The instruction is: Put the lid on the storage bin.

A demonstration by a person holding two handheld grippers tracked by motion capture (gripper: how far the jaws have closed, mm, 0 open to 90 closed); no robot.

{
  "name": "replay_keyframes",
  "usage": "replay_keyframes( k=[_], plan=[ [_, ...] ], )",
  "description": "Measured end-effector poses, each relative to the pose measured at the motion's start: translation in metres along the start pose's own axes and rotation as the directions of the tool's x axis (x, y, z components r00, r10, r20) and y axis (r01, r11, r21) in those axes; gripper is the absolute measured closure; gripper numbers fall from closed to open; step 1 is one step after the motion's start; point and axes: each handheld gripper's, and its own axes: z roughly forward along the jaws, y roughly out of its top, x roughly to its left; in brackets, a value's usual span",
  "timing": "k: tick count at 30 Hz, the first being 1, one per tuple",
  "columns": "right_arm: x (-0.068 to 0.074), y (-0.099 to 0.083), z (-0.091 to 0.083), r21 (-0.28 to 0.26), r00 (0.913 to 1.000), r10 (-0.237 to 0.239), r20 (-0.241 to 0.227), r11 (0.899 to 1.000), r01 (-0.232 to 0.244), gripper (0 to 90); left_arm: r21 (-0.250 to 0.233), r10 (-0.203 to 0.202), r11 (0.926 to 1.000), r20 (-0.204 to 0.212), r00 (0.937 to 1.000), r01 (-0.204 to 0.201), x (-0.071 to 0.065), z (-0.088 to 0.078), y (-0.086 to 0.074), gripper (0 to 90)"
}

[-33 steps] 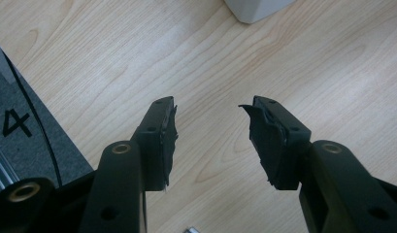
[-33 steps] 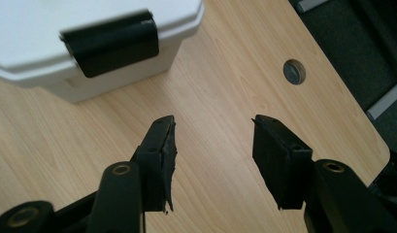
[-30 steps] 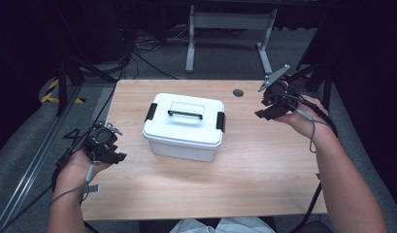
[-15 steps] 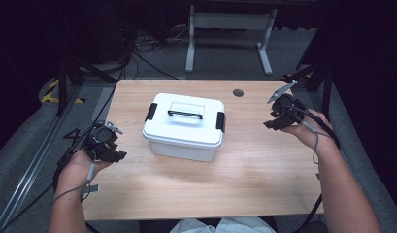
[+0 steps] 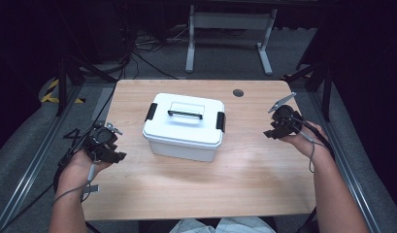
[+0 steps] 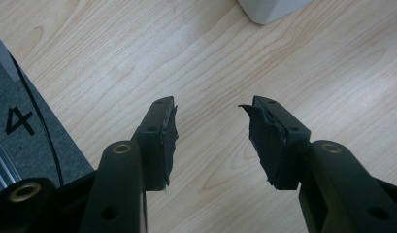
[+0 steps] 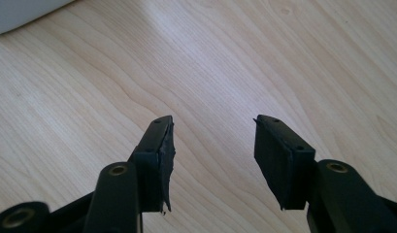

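Nothing looks begun: the white storage box [image 5: 183, 127] sits mid-worktop [image 5: 264, 179] with its lid on and both black side latches down. The left gripper [image 5: 105, 144] and right gripper [image 5: 282, 123] flank the box, well apart from it, jaws spread and empty.

A black number "4" [image 6: 19, 121] stands on the grey floor strip just beside the tabletop's [image 6: 196, 73] edge, seen in the left gripper view. Nothing else is readable.
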Motion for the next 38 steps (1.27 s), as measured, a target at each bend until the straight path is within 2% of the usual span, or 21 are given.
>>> replay_keyframes(
  k=[12,18,22,29,33,38],
  plan=[
    [0.005,-0.016,0.022,-0.001,0.999,0.032,-0.032,0.999,-0.032,48.8,0.012,0.001,0.9999,0.002,1.0,-0.001,-0.001,0.004,0.0,52.2],
    [0.006,-0.022,0.029,0.009,0.9989,0.02,-0.043,1.0,-0.02,48.3,0.015,0.005,0.9999,0.0,1.0,-0.005,-0.002,0.003,0.001,52.2],
    [0.006,-0.023,0.037,0.058,0.9984,0.025,-0.051,0.998,-0.022,47.5,0.022,0.01,0.9997,0.0,1.0,-0.01,-0.003,0.004,0.002,52.0],
    [0.008,-0.022,0.045,0.111,0.9978,0.028,-0.06,0.994,-0.022,47.4,0.022,0.011,0.9997,0.004,0.9999,-0.011,-0.002,0.005,0.002,51.8],
    [0.01,-0.021,0.049,0.131,0.9978,0.025,-0.061,0.991,-0.017,47.5,0.024,0.009,0.9997,0.006,0.9999,-0.009,-0.002,0.006,0.002,51.6],
    [0.012,-0.021,0.049,0.12,0.9981,0.02,-0.059,0.993,-0.013,48.0,0.02,0.012,0.9997,0.005,0.9999,-0.012,-0.002,0.005,0.002,51.6]
  ],
)
